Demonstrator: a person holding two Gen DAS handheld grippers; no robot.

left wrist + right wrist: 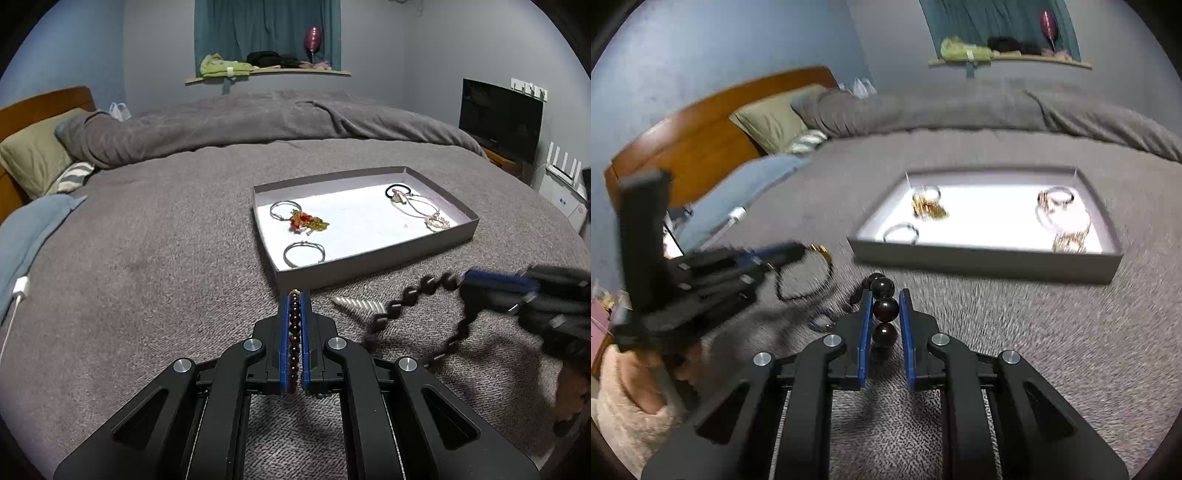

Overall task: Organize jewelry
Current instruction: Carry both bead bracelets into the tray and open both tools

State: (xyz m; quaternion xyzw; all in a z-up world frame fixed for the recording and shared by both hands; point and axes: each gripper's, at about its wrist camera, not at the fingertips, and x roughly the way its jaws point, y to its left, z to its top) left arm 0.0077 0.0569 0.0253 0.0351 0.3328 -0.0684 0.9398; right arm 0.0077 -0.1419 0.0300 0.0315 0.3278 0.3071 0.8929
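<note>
You are mid-carry: your left gripper (294,295) is clamped on a small-bead bracelet (294,328), your right gripper (884,291) on a large-bead bracelet (885,308). The tray (373,264) lies just ahead of both; next, I judge, lift each over its near wall and release on bare floor.

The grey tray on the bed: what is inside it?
Inside the grey tray: two grey cord bracelets, a red-gold tangle, a black hair tie, a pale necklace. The near wall hides the floor strip behind it.

Right gripper (884,306) clamps a string of large black beads (885,308). Grey tray (990,264) of jewelry at one o'clock; left gripper (798,251), blurred, at ten o'clock.
</note>
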